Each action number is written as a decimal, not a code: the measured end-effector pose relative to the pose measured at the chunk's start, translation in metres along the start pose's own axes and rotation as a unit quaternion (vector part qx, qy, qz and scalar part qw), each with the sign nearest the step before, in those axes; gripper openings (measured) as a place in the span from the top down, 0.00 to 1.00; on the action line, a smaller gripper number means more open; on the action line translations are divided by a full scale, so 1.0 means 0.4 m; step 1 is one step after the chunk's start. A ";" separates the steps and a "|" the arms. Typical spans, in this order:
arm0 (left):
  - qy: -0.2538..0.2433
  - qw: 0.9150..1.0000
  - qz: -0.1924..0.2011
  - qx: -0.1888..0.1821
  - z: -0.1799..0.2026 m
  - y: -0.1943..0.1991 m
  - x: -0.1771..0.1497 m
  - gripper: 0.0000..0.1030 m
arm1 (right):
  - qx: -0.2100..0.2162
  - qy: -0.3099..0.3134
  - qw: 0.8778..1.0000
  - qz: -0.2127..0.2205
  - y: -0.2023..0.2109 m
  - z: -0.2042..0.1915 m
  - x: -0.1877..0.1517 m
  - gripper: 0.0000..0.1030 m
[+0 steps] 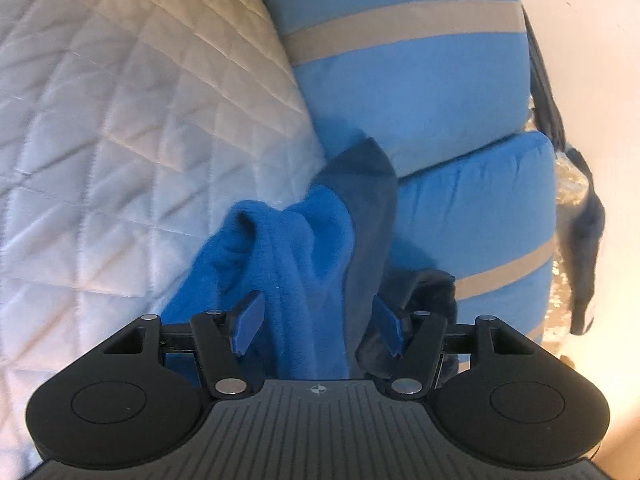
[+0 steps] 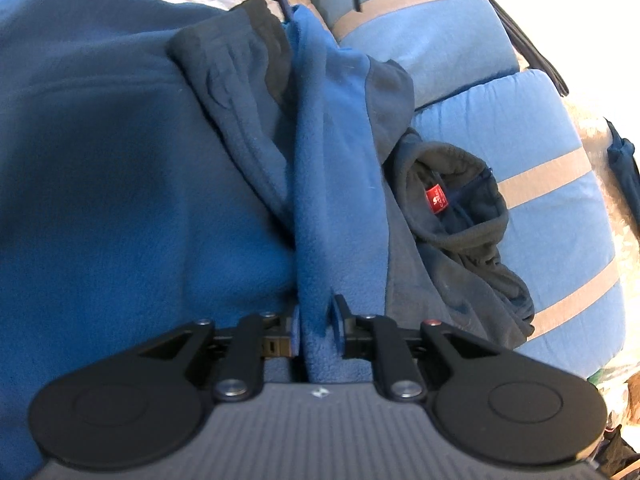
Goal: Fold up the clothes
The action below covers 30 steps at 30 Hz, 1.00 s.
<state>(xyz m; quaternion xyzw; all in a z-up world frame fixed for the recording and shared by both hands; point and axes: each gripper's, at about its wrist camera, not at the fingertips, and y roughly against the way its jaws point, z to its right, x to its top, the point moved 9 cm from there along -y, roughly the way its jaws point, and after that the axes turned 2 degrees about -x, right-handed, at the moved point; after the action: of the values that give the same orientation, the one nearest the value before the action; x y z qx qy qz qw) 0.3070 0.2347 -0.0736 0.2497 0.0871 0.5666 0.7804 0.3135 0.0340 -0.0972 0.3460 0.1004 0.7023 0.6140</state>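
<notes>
Left gripper (image 1: pixel 316 326): jaws stand apart, blue pads well clear of each other. A ridge of the blue fleece garment (image 1: pixel 288 248) runs up between them; the pads do not press on it, and there is a visible gap on the left side. On the right the cloth lies close against the pad, contact uncertain.

Right gripper (image 2: pixel 318 326): jaws partly open, narrower than the left. A fold of the same garment (image 2: pixel 336 160) passes between the fingers. The pads sit just beside the fold, one on each side; whether they pinch it I cannot tell.

Garment itself: bright blue fleece with dark navy panels. It lies bunched in the right wrist view, with a broad blue expanse to the left of the fold, a navy cuff or hem (image 2: pixel 236 52) above it, and the collar (image 2: pixel 452 200) to the right. A small red label (image 2: pixel 437 199) shows inside the collar.

Under and behind: a white quilted cover (image 1: pixel 120 120) to the left in the left wrist view. To the right, two light blue cushions with beige stripes (image 1: pixel 420 80), stacked, the garment's navy edge lying against them. A dark strap or cloth (image 1: pixel 580 240) hangs past the cushions at far right.
</notes>
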 end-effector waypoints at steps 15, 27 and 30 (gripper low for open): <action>0.033 0.999 -0.015 0.012 -0.052 -0.045 -0.019 0.52 | 0.004 0.019 1.000 0.002 0.006 -0.009 -0.002 0.66; 0.031 0.997 0.013 -0.073 -0.012 -0.001 -0.001 0.92 | 0.004 0.024 1.000 -0.001 0.003 -0.011 -0.008 0.67; 0.022 0.998 0.016 -0.057 -0.025 -0.001 0.005 0.92 | 0.005 0.021 1.000 -0.007 0.006 -0.009 -0.016 0.67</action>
<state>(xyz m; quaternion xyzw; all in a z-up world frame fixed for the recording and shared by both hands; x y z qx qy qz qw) 0.3038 0.2395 -0.0819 0.1935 0.0675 0.5884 0.7822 0.3096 0.0284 -0.1007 0.3339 0.1195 0.7042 0.6151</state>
